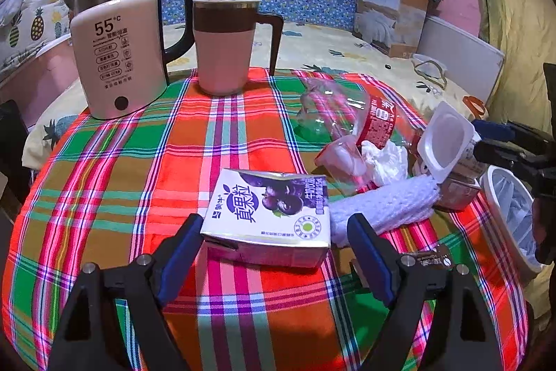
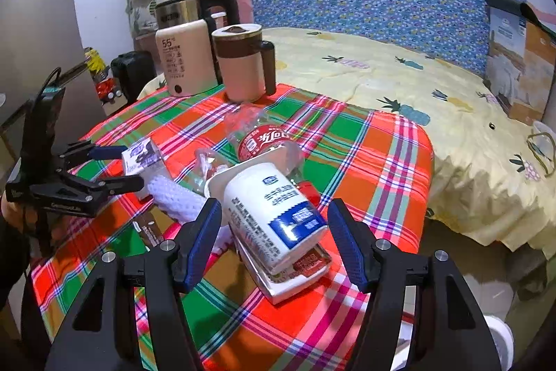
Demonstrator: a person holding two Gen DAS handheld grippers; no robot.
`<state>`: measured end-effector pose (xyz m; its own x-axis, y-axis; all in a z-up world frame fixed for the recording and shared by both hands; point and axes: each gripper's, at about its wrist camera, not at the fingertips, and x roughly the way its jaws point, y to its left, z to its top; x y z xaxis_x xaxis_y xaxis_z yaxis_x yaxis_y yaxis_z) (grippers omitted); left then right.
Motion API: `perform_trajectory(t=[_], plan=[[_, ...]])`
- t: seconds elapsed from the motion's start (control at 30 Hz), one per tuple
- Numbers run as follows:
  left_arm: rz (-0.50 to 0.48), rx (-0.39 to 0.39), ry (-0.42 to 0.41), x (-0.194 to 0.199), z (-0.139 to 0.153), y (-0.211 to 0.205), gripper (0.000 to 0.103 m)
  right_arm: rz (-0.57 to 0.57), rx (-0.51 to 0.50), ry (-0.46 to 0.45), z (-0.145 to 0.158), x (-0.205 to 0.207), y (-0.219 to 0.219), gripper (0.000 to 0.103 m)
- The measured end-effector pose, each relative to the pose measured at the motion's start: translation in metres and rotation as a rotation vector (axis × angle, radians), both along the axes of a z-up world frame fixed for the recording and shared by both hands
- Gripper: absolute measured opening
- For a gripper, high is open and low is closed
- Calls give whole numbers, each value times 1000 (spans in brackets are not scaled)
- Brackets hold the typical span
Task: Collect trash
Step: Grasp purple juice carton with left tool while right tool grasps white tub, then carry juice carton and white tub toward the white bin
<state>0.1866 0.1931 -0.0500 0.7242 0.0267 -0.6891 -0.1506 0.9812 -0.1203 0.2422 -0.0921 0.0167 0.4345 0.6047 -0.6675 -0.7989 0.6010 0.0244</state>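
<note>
So the left gripper [image 1: 274, 240] is hanging over the plaid tablecloth [image 1: 104, 183] with its jaws spread wide, and a purple milk carton [image 1: 269, 211] is lying flat between the blue pads [image 1: 182, 246] at bottom center of the left wrist view. The pads aren't pressing on it, there's a gap on both sides. In the right wrist view that same gripper is showing up at the left edge [image 2: 121, 167], with the carton [image 2: 142, 157] sitting right at its tips.

The right gripper [image 2: 274, 232] is also standing open, and a white yogurt cup [image 2: 274, 211] is lying on its side between the fingers, resting on a flat white tray [image 2: 295, 280]. Neither pad is touching the cup as far as the frame shows.

The rest of the trash is piling up in the middle-right of the left view: a crushed clear bottle [image 1: 340, 113] with a red label, a crumpled tissue [image 1: 385, 159], a small clear plastic cup [image 1: 342, 159] and a white foam net sleeve [image 1: 382, 207] just beside the carton. A white bin [image 1: 510, 214] with a liner is sitting at the right edge, past the table's rim.

Up at the top left a kettle [image 1: 118, 51] and a pink mug [image 1: 226, 44] are standing upright side by side.
</note>
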Motion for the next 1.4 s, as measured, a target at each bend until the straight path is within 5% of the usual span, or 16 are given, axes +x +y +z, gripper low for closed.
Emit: perform_trajectory(t=[0.3, 0.57, 0.93, 1.4], plan=[[47, -53, 56, 6, -12, 7, 74, 14, -18, 26, -6, 10, 5, 65], [66, -38, 14, -3, -6, 2, 74, 19, -2, 77, -6, 12, 5, 64], [110, 8, -48, -28, 12, -19, 74, -54, 20, 65, -2, -11, -5, 50], [104, 23, -96, -57, 37, -47, 74, -130, 98, 83, 6, -49, -34, 48]])
